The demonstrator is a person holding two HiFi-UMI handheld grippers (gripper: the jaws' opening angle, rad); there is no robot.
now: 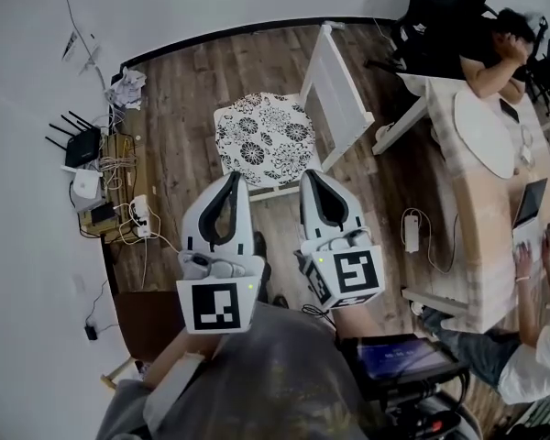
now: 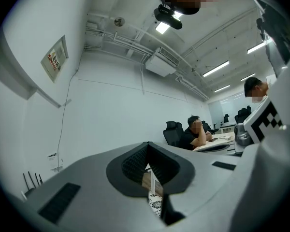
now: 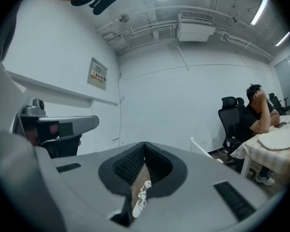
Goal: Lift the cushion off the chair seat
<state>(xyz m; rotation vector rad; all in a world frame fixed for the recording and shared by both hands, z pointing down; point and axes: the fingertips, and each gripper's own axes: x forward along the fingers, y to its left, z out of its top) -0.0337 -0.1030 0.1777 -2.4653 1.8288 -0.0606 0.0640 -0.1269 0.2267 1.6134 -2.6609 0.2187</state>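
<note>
A: How do the fingers stand?

B: Both pairs are closed. The left gripper (image 1: 231, 178) has its dark pads (image 2: 135, 162) meeting at the tips with nothing clamped there, and the right gripper (image 1: 310, 174) is the same. Through the slot behind each pair of tips a strip of black-and-white pattern shows.

A: The cushion?

B: Yes. The cushion (image 1: 264, 138) lies flat on the seat of the white chair (image 1: 335, 94) and covers most of it. The two gripper tips point level at the chair's front edge, one toward each front corner. Whether they touch the cushion cannot be told.

A: Does anything else hold things?

B: Left of the chair, along the wall, is a low wooden tray (image 1: 133, 168). In it are a white power strip (image 1: 142, 216) and a tangle of cables. A black router (image 1: 82, 145) with antennas and a small white box (image 1: 85, 186) sit at its wall side. Beyond the tray, toward the corner, lies a crumpled white wad (image 1: 126, 88).

A: And right of the chair?

B: A long table (image 1: 481, 200) carrying a laptop (image 1: 530, 204). On the floor between chair and table lies a white adapter (image 1: 411, 234) with its cord.

A: Counts?

B: Two grippers, one chair, one cushion, one tray, one router, one table. Two people sit at the table: one person (image 1: 490, 58) at its far end, leaning on an arm, and one in white (image 1: 522, 365) at the near end.
</note>
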